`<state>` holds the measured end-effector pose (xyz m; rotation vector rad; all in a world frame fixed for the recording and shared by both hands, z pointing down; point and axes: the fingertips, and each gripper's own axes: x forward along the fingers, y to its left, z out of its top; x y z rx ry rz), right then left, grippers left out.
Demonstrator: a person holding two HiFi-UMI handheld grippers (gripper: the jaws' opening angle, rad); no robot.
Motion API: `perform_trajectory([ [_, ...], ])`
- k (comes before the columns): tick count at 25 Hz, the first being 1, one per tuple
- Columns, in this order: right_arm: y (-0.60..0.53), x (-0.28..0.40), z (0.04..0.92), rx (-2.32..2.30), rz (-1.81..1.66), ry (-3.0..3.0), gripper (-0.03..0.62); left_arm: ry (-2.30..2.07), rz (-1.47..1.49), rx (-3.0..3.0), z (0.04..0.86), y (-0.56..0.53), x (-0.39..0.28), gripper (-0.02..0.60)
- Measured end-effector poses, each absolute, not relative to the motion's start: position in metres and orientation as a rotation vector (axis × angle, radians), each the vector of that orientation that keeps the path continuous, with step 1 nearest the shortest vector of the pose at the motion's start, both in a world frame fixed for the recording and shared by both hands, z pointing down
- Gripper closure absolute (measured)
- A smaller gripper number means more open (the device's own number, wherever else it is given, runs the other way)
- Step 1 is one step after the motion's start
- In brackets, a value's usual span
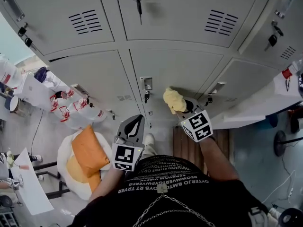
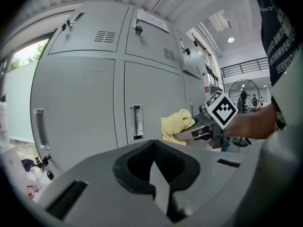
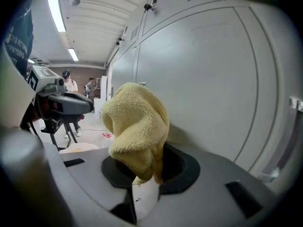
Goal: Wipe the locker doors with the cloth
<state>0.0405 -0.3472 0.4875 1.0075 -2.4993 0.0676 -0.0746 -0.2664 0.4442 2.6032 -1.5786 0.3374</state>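
Note:
The grey locker doors (image 1: 175, 67) fill the head view. My right gripper (image 1: 183, 111) is shut on a bunched yellow cloth (image 1: 173, 100), held low on the middle door, just right of its metal handle (image 1: 146, 83). In the right gripper view the cloth (image 3: 137, 126) rises out of the jaws close to the door (image 3: 213, 79), its shadow falling on the panel. In the left gripper view the same cloth (image 2: 176, 125) shows beside the handle (image 2: 137, 121). My left gripper (image 1: 134, 128) hangs back from the lockers, shut and empty, its jaws (image 2: 158, 174) pressed together.
An open locker door (image 1: 265, 103) juts out at the right. Keys (image 1: 139, 9) hang from an upper lock. An orange cushion (image 1: 88, 150) lies on a white beanbag at lower left. Bottles and bags (image 1: 66, 109) stand by the left lockers. A fan (image 1: 284, 141) stands at right.

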Motion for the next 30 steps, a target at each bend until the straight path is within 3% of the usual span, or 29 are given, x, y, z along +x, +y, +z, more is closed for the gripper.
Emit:
perform_trajectory([
  [13,-0.364,-0.034,0.546,0.842,0.074,-2.431,0.514,-1.627,0.365,2.537,0.456,-0.257,-0.091,0.576],
  [30,-0.382,0.065,0.564,1.082,0.185,-2.311,0.515,-1.609,0.341,2.563,0.454,-0.258,-0.072,0.575],
])
